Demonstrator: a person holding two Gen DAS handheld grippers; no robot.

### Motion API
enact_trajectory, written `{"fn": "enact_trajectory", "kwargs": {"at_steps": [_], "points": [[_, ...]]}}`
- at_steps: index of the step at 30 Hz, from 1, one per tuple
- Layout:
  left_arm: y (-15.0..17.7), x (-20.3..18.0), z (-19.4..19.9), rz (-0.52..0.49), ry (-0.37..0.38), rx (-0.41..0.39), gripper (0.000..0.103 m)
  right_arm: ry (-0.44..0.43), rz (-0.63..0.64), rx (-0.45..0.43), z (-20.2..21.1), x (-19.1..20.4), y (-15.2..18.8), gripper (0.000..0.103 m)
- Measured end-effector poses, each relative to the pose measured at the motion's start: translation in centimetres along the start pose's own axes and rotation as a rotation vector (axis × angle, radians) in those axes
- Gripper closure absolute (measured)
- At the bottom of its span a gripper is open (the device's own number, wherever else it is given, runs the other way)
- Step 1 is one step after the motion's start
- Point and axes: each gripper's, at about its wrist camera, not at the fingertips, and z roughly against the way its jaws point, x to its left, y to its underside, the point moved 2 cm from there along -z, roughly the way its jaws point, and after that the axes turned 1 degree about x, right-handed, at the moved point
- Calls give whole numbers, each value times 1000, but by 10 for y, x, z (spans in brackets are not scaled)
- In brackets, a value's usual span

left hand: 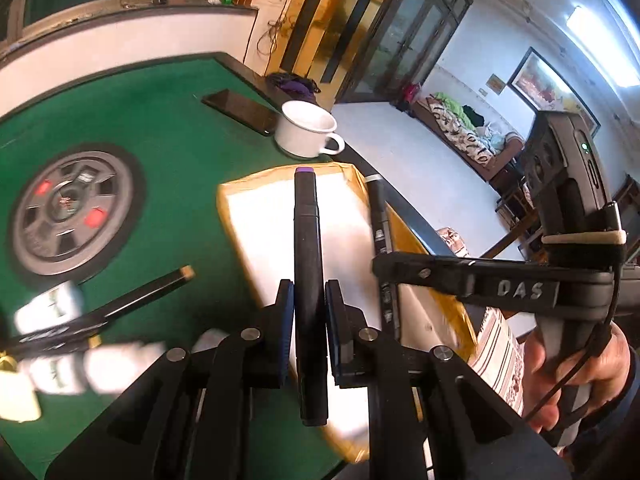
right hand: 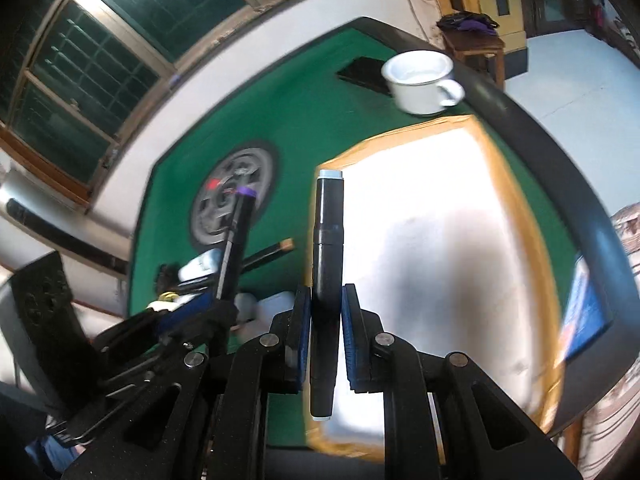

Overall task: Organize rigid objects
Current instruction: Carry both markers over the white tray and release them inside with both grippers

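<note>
My left gripper [left hand: 309, 300] is shut on a black marker with a purple end [left hand: 307, 232], held over a tan cardboard box [left hand: 352, 172] with a white inside. To its right, my right gripper [left hand: 386, 266] grips a second black marker [left hand: 379, 216], with a hand on its handle. In the right wrist view, my right gripper [right hand: 327, 304] is shut on a black marker with a pale grey end [right hand: 328, 240], above the box [right hand: 516, 200]. The left gripper [right hand: 218, 308] with the purple-ended marker [right hand: 237, 232] is at the lower left.
A white mug [left hand: 306, 130] and a black phone [left hand: 240, 112] lie beyond the box on the green table [left hand: 160, 152]. A wheel-like disc [left hand: 76, 208] marks its middle. A black pen [left hand: 140, 296] and blurred white bottles [left hand: 52, 308] lie at the left. A blue booklet [right hand: 584, 312] lies right of the box.
</note>
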Motion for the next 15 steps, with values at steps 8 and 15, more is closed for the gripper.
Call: {"fn": "enact_trajectory", "kwargs": {"at_steps": [8,15], "points": [[-10,0,-65,113,-76,72,91,10,3,117,-47,-39,-37,90],[-12,12,-80,164,-153,78,91,-28,13,188,-83,-45,-57,90]]}}
